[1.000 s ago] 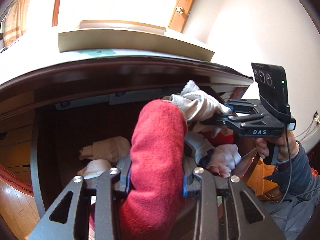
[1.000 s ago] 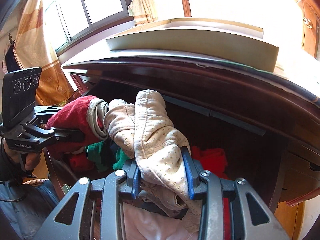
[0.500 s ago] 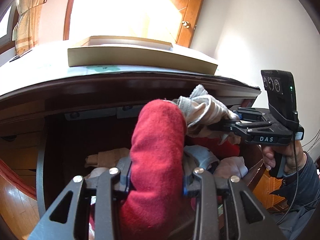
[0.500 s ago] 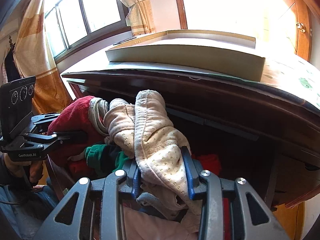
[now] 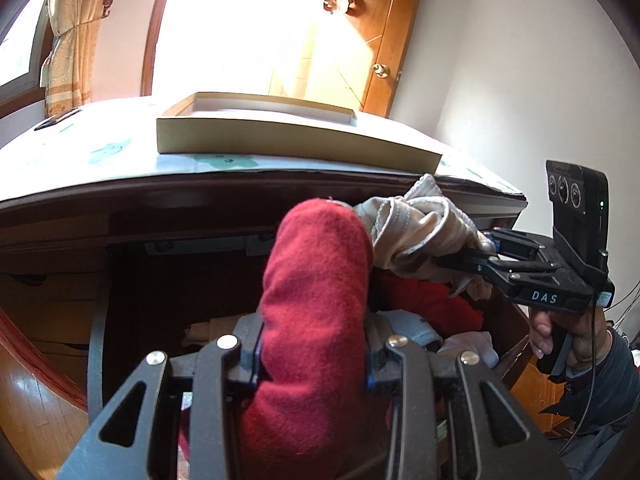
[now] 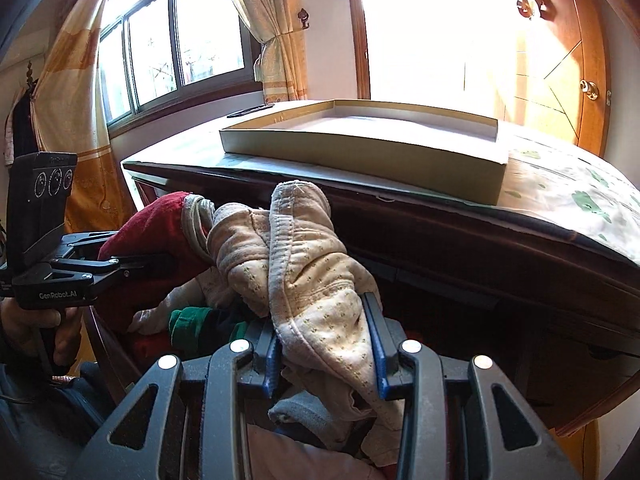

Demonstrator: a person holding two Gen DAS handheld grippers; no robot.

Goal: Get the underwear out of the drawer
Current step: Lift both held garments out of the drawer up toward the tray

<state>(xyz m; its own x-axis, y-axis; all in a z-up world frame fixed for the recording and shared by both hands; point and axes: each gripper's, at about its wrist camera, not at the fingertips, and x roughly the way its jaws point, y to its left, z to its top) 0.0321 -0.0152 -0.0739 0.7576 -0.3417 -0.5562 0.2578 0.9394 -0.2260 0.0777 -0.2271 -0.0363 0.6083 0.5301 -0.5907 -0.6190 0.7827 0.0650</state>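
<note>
My left gripper (image 5: 312, 360) is shut on a red piece of underwear (image 5: 316, 280), which stands up between its fingers above the open dark wooden drawer (image 5: 96, 332). Beside it my right gripper (image 6: 324, 344) is shut on a beige dotted piece of underwear (image 6: 312, 264), also lifted over the drawer. In the left wrist view the right gripper (image 5: 472, 258) shows at the right with the beige cloth (image 5: 416, 228) in it. In the right wrist view the left gripper (image 6: 160, 260) shows at the left, holding the red cloth (image 6: 156, 228). More folded clothes (image 6: 192, 320) lie in the drawer below.
A flat cardboard box (image 6: 360, 140) lies on the patterned cover of the dresser top (image 5: 80, 160), just above the drawer. A wooden door (image 6: 568, 60) stands behind at the right, a curtained window (image 6: 168, 40) at the left. A person's hand (image 5: 560, 336) grips the right handle.
Both grippers have tilted upward with their cloths still held, so more of the dresser top and the box shows. The right gripper has risen a little.
</note>
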